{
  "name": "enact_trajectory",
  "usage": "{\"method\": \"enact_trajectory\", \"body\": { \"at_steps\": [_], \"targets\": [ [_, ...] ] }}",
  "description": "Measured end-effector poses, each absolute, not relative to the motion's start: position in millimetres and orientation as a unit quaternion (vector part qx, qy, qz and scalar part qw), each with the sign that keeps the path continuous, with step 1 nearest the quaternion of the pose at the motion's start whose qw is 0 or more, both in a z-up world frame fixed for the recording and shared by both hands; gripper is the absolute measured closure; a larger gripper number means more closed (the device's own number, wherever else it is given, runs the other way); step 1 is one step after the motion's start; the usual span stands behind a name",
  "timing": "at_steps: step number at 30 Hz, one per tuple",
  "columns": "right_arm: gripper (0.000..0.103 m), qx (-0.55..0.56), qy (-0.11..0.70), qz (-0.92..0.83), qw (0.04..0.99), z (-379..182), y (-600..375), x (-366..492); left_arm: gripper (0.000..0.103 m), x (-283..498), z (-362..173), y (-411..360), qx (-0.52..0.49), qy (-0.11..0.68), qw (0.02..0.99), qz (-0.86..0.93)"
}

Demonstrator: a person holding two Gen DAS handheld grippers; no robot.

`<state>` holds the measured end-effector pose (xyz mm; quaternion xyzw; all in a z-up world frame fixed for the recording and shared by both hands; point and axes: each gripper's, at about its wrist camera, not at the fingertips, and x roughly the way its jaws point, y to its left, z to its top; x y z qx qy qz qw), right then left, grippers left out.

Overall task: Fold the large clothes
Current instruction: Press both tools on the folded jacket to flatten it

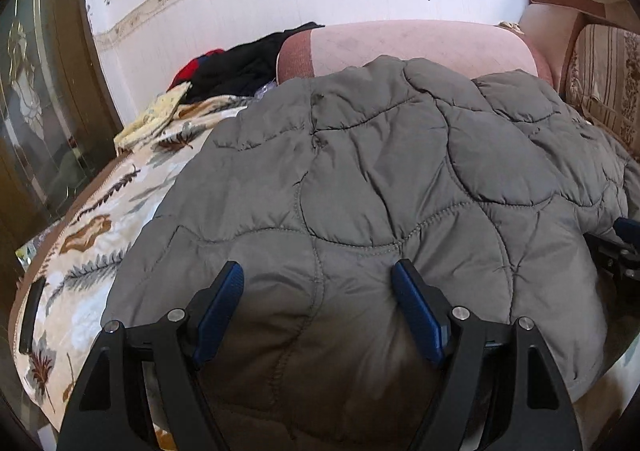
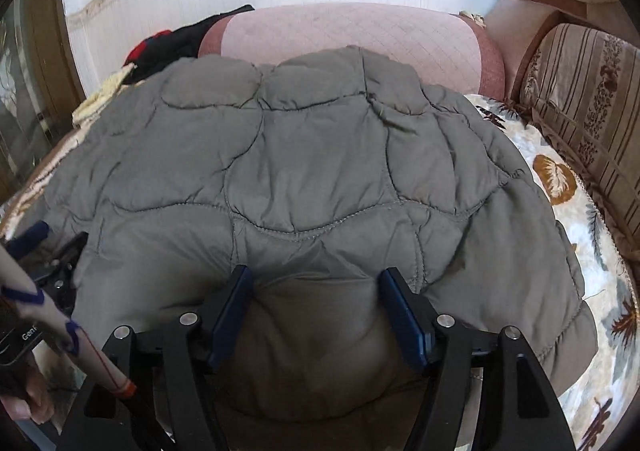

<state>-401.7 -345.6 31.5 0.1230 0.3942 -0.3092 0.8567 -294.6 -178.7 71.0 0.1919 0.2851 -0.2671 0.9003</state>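
Quilted grey jacket (image 1: 360, 171) is lying spread over the leaf-print sofa cover (image 1: 92, 235), its near hem bulging up between both tools. Left gripper (image 1: 318, 271) is standing with its jaws apart, padding sitting between the blue pads (image 1: 218, 307) but not visibly pinched; right gripper (image 2: 316, 277) is likewise spread, its pads straddling a puffed fold without clamping it. To fold well, each tool is probably needing a firm bite on the hem before lifting, both moving evenly toward twelve o'clock. From each tool the jacket is stretching away toward twelve o'clock, reaching the pink backrest (image 2: 352, 35); dark clothes (image 1: 240, 67) are lying at about eleven o'clock.
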Motion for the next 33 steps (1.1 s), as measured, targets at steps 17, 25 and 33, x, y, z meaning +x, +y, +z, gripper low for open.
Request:
{"method": "enact_trajectory", "body": {
  "at_steps": [17,25,33],
  "targets": [
    [0.028,0.122,0.387,-0.315,0.858,37,-343,-405,0.026,-293,72,-177,0.183,0.294,0.897,-0.273],
    [0.028,0.17,0.343,-0.44,0.812,59,-380,-469,0.026,-294,73,-175,0.18,0.298,0.897,-0.273],
    [0.024,0.176,0.385,-0.434,0.796,38,-384,-460,0.026,-293,75,-171,0.174,0.303,0.895,-0.278]
  ]
}}
